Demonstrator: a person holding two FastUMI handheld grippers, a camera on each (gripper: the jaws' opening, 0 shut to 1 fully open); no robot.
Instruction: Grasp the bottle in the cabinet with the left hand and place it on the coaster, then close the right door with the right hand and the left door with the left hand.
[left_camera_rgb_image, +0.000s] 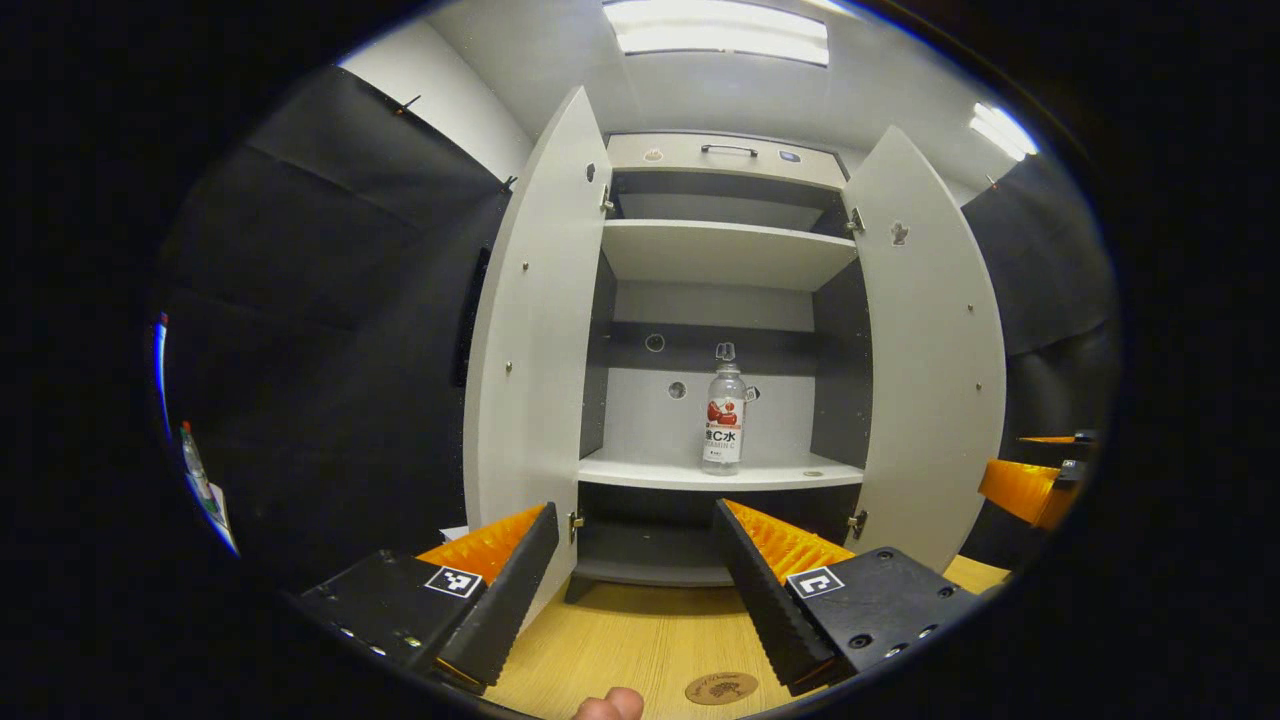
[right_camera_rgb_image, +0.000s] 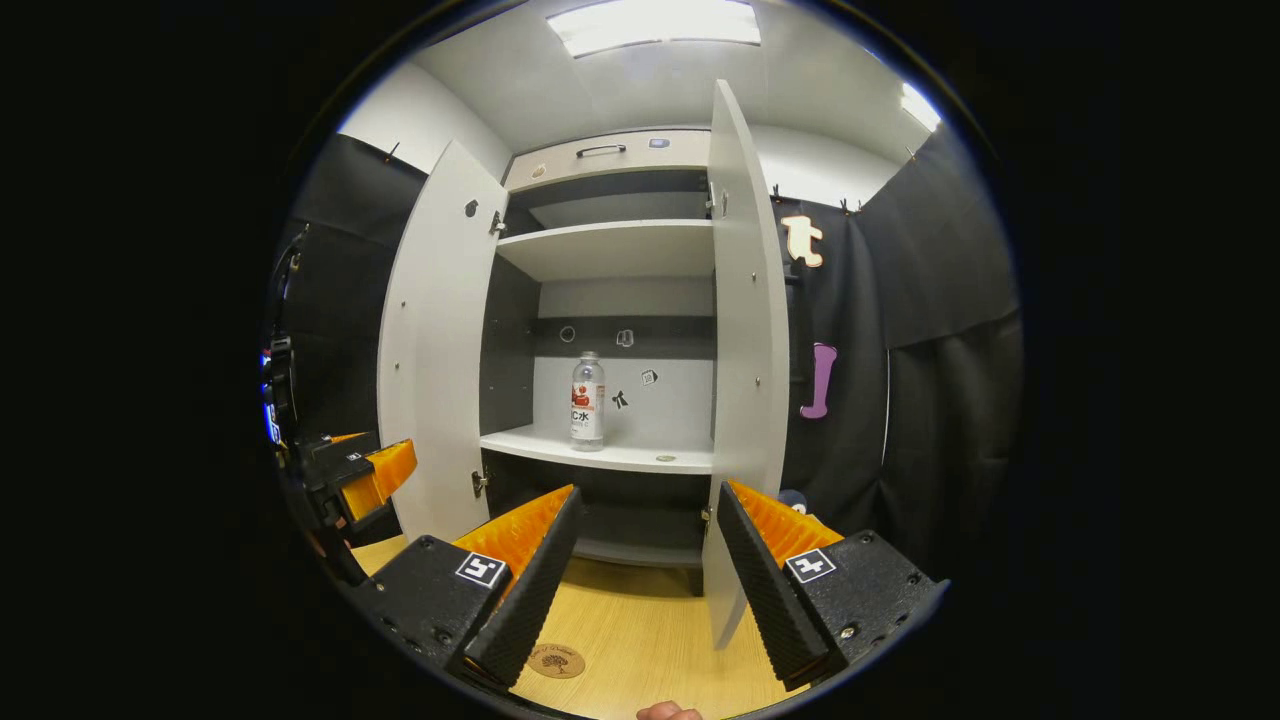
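Observation:
A clear bottle (left_camera_rgb_image: 724, 420) with a red-and-white label stands upright on the middle shelf (left_camera_rgb_image: 720, 472) of an open white cabinet; the right gripper view has the same bottle (right_camera_rgb_image: 587, 401) left of centre on that shelf. Both doors stand wide: left door (left_camera_rgb_image: 530, 340) and right door (left_camera_rgb_image: 930, 350), the latter edge-on as right door (right_camera_rgb_image: 745, 330). A round brown coaster (left_camera_rgb_image: 721, 688) lies on the wooden table, also as coaster (right_camera_rgb_image: 556, 661). My left gripper (left_camera_rgb_image: 632, 575) is open, well short of the cabinet. My right gripper (right_camera_rgb_image: 645, 565) is open too. The left gripper (right_camera_rgb_image: 345, 480) appears at the left edge.
The wooden table (left_camera_rgb_image: 640, 630) runs up to the cabinet's foot. An upper shelf (left_camera_rgb_image: 725, 250) and a top drawer with a handle (left_camera_rgb_image: 728, 150) are above. Black cloth walls close in on both sides. The other gripper (left_camera_rgb_image: 1035, 480) is at the right edge. A fingertip (left_camera_rgb_image: 610, 706) pokes in below.

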